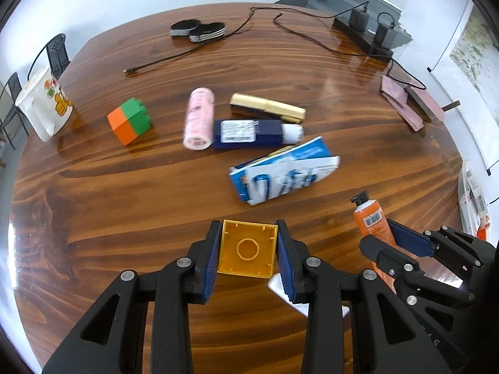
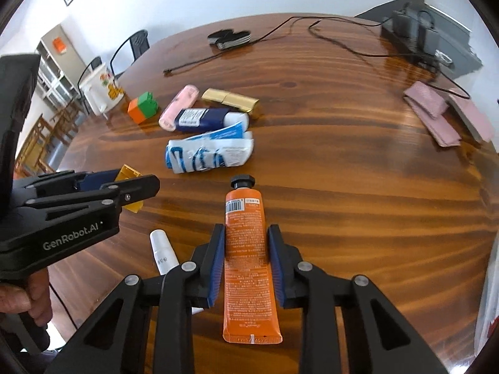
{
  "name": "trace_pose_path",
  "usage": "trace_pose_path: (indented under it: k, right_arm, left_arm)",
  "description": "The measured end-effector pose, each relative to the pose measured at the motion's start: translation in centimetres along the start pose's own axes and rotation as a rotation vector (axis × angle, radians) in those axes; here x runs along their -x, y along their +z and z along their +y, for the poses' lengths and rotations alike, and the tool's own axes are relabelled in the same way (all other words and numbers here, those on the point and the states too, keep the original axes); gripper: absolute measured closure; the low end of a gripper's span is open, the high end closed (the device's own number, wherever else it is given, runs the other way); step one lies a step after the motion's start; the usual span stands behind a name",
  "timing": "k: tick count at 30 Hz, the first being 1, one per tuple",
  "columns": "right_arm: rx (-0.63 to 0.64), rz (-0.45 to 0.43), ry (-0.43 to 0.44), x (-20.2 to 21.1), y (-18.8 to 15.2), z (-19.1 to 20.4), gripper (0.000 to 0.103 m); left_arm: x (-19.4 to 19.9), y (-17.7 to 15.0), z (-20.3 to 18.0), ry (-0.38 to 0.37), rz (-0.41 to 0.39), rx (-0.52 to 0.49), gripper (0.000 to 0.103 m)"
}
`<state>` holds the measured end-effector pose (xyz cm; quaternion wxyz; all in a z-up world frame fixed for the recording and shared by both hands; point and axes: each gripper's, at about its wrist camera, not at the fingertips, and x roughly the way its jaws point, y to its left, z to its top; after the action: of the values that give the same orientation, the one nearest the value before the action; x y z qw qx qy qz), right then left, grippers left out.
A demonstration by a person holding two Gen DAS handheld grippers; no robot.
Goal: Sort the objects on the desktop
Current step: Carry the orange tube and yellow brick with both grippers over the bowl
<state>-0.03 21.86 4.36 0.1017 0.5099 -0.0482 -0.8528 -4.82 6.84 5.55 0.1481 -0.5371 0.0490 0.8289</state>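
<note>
My left gripper [image 1: 246,233] is shut on a yellow building block [image 1: 248,249], held hollow side up above the table; the block also shows in the right wrist view [image 2: 131,171]. My right gripper [image 2: 246,237] straddles an orange tube [image 2: 248,249] with a black cap; its blue pads touch or nearly touch the tube's sides. The tube also shows in the left wrist view [image 1: 372,221]. Further off lie an orange-green block [image 1: 129,121], a pink tube [image 1: 199,118], a navy tube [image 1: 249,134], a gold box [image 1: 268,107] and a crumpled blue-white packet [image 1: 283,174].
A white cartoon container [image 1: 43,103] stands at the table's left edge. A small white bottle [image 2: 163,252] lies by my right gripper. Black cables [image 1: 187,53], striped bands [image 1: 198,31], pink pouches [image 1: 408,103] and chargers [image 1: 371,28] sit at the back.
</note>
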Motion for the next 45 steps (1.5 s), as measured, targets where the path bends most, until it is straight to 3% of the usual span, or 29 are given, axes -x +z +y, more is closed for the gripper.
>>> trace_pose_path:
  k: [12, 29, 37, 45]
  right_arm:
    - [-0.072, -0.077, 0.022, 6.2, -1.9, -7.0, 0.073]
    - [-0.333, -0.249, -0.123, 17.6, -7.7, -24.8, 0.073]
    - [-0.495, -0.265, -0.152, 19.2, -10.0, -31.9, 0.073]
    - [-0.560, -0.252, -0.099, 18.7, -10.6, -34.8, 0.073]
  left_arm:
    - [2.7, -0.3, -8.8, -0.010, -0.047, -0.038, 0.067]
    - [3.7, 0.7, -27.7, -0.139, -0.097, -0.225, 0.067]
    - [4.1, 0.7, -33.8, -0.204, -0.094, -0.306, 0.067]
    - [3.9, 0.2, -36.8, -0.265, -0.068, -0.355, 0.067]
